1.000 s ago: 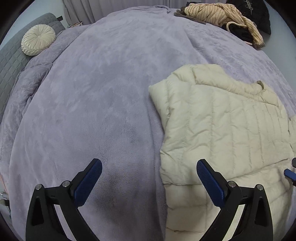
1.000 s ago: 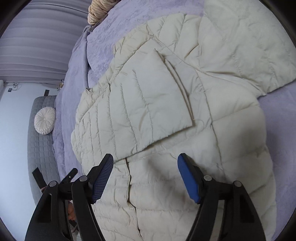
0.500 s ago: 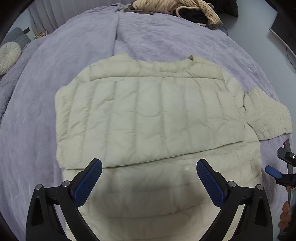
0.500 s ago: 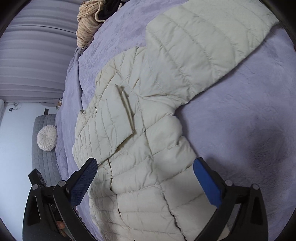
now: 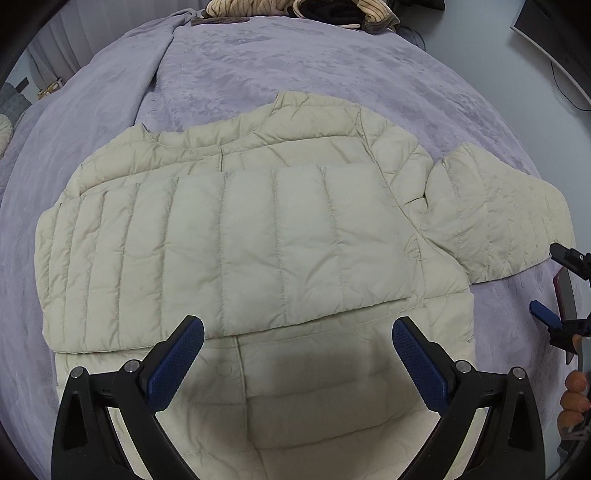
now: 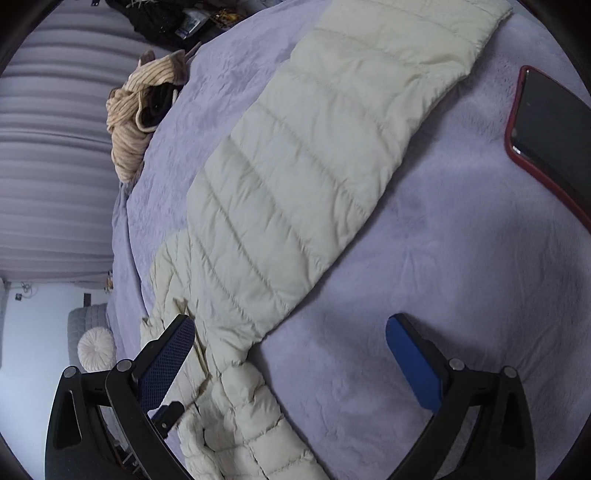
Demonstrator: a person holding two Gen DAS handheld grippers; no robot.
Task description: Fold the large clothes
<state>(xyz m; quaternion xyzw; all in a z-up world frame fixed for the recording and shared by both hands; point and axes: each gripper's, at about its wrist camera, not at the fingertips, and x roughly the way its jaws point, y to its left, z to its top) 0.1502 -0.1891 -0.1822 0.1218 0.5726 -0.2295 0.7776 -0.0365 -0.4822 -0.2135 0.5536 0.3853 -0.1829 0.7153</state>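
Both hand-held grippers, left (image 5: 297, 354) and right (image 6: 290, 354), gape empty above the jacket (image 5: 236, 240); bare blanket (image 6: 424, 258) borders its outstretched sleeve (image 6: 314, 155).

Lilac blanket (image 5: 295, 66), striped beige garment pile (image 6: 129, 122), red-cased phone (image 6: 554, 125), round cushion (image 6: 96, 349)

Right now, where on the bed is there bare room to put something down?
Bare blanket lies between the jacket collar and the far clothes pile, and beside the outstretched sleeve toward the phone. The middle is covered.
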